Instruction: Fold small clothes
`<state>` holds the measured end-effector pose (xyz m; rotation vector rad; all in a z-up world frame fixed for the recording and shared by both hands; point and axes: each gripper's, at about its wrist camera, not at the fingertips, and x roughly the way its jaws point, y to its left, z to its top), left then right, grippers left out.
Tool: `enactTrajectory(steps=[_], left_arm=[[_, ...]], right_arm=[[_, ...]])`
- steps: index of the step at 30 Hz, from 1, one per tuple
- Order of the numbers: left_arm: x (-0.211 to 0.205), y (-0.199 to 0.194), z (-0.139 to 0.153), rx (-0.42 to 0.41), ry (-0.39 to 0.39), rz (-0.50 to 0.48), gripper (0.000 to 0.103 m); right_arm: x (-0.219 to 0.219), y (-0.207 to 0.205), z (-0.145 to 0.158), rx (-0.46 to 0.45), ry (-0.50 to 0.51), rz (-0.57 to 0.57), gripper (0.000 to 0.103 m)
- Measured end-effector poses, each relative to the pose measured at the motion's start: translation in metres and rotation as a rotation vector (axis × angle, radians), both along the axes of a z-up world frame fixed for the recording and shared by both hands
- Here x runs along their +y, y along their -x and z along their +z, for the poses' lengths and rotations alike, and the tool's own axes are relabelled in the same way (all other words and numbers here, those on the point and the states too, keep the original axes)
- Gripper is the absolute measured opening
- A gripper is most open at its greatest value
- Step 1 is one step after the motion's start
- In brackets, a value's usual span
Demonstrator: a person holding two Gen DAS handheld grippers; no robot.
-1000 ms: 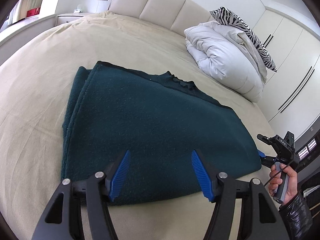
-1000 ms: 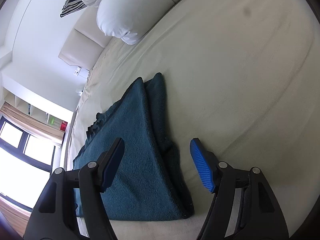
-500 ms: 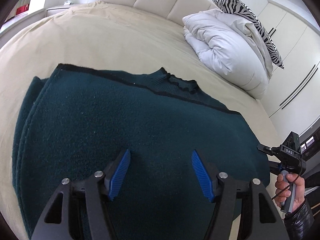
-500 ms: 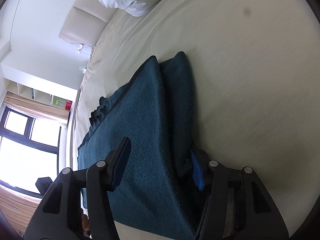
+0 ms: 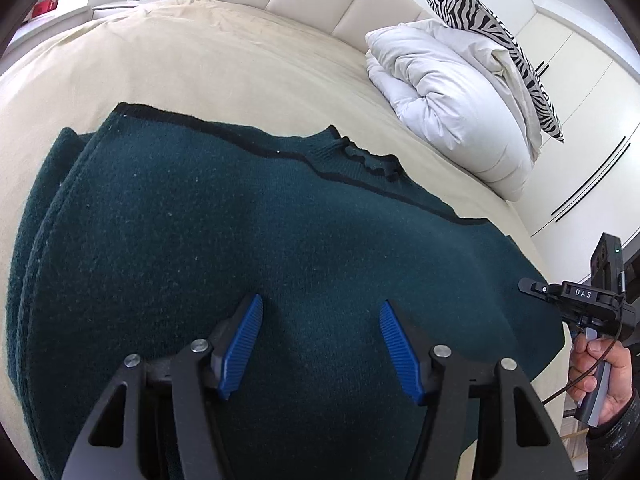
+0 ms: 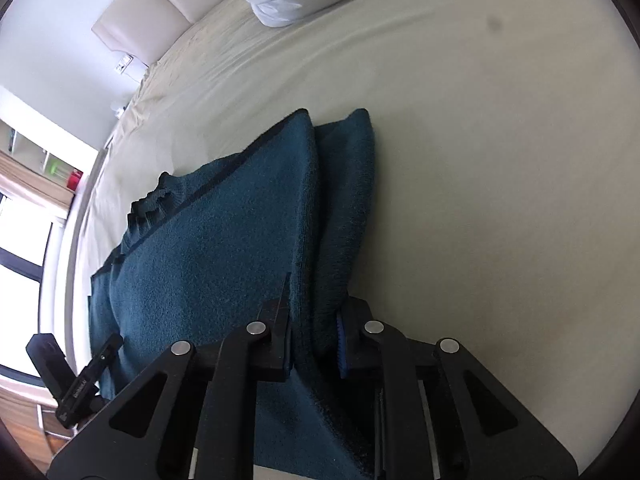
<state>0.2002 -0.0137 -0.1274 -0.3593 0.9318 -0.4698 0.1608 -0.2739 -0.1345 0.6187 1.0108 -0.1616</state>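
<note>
Right gripper (image 6: 314,330), jaws just closed, pinches the folded dark-teal knit sweater's (image 5: 280,248) near edge; left gripper (image 5: 320,346) hovers spread above, should grab matching edge.

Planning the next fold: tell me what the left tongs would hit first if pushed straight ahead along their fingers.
The left tongs would likely meet the dark green sweater first: its top layer fills the view just ahead of the open jaws. How much gap remains is unclear.
</note>
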Motion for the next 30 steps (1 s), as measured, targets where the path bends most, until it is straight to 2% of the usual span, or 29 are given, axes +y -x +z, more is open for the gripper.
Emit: enactTrajectory(steps=[3, 5, 8, 10, 12, 15, 18, 22, 24, 26, 29, 30], left_arm=[[0.008, -0.001, 0.001, 0.021, 0.052, 0.007, 0.062], [0.019, -0.002, 0.005, 0.061, 0.141, 0.027, 0.062], [0.044, -0.001, 0.008, 0.105, 0.304, 0.057, 0.065], [0.061, -0.002, 0.005, 0.136, 0.408, 0.074, 0.067], [0.072, -0.005, 0.002, 0.164, 0.481, 0.083, 0.067], [0.077, -0.007, 0.002, 0.182, 0.529, 0.081, 0.072], [0.070, -0.013, 0.005, 0.212, 0.545, 0.070, 0.078], [0.046, -0.032, 0.015, 0.244, 0.467, 0.007, 0.078], [0.030, -0.043, 0.020, 0.258, 0.417, -0.040, 0.072], [0.016, -0.053, 0.017, 0.291, 0.382, -0.073, 0.047], [0.002, -0.058, 0.012, 0.317, 0.348, -0.102, 0.021], [0.001, -0.057, 0.012, 0.317, 0.349, -0.102, 0.017]], right_arm=[[0.043, -0.014, 0.035, -0.014, 0.155, 0.069, 0.014], [0.090, -0.026, 0.061, -0.037, 0.253, 0.164, 0.014], [0.178, -0.039, 0.091, -0.096, 0.369, 0.366, 0.014], [0.234, -0.043, 0.097, -0.126, 0.443, 0.496, 0.014], [0.280, -0.047, 0.085, -0.111, 0.543, 0.607, 0.013], [0.308, -0.051, 0.062, -0.076, 0.555, 0.660, 0.014], [0.321, -0.045, 0.050, -0.069, 0.618, 0.682, 0.014], [0.323, -0.035, 0.044, -0.090, 0.665, 0.701, 0.014], [0.322, -0.032, 0.048, -0.106, 0.672, 0.715, 0.014], [0.322, -0.029, 0.047, -0.117, 0.683, 0.723, 0.014], [0.329, -0.020, 0.044, -0.129, 0.699, 0.743, 0.014], [0.329, -0.018, 0.043, -0.131, 0.698, 0.747, 0.014]])
